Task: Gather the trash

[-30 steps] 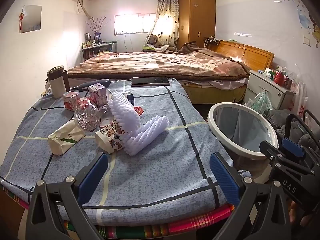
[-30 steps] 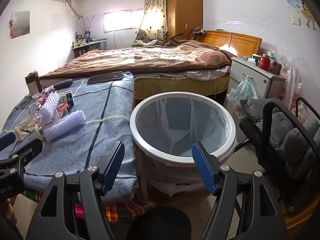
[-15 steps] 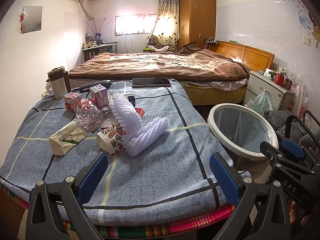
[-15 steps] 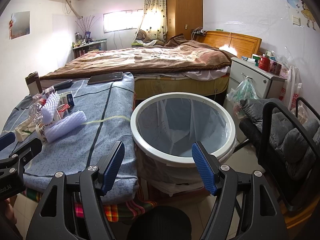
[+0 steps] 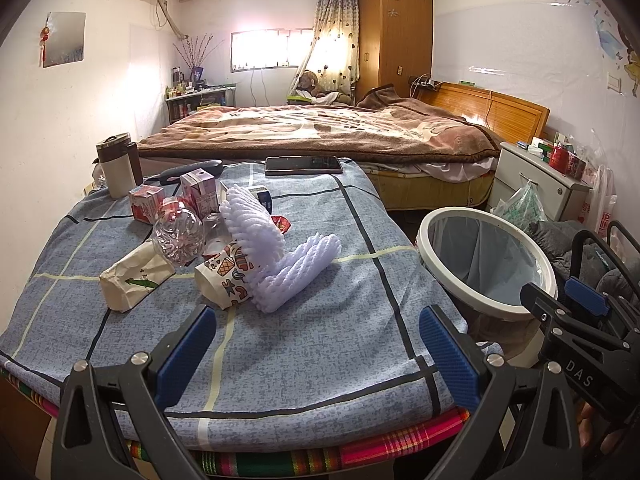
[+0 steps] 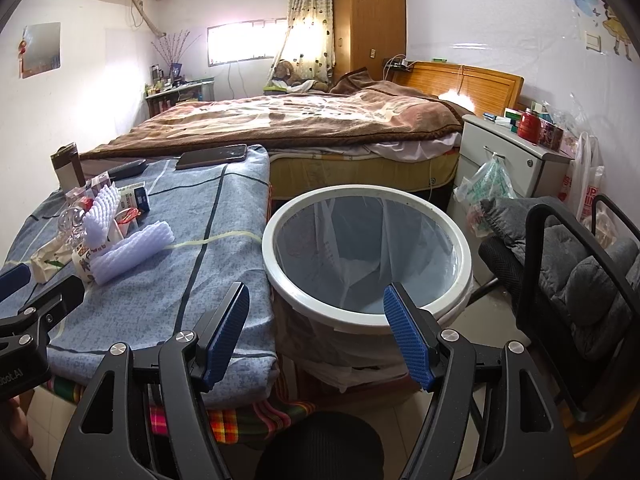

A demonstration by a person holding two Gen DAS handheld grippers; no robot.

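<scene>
A heap of trash lies on the blue checked table (image 5: 304,344): two white foam fruit nets (image 5: 296,268) (image 6: 132,252), a patterned paper cup (image 5: 224,276), a crumpled paper bag (image 5: 132,280), a clear plastic bottle (image 5: 178,236) and small cartons (image 5: 146,208). My left gripper (image 5: 320,344) is open at the table's near edge, short of the heap, holding nothing. To the right of the table stands a white-rimmed bin (image 6: 400,316) (image 5: 444,276) with a plastic liner. My right gripper (image 6: 316,332) is open over the bin's near rim, with nothing in it.
A phone (image 5: 304,165) and a thermos (image 5: 116,168) sit at the table's far side. Behind is a bed (image 5: 320,132) with a brown blanket. A nightstand (image 6: 516,160) and a dark chair (image 6: 580,280) with grey cushions stand right of the bin.
Both views have shifted only slightly. Nothing was taken hold of or let go, and both grippers stay open.
</scene>
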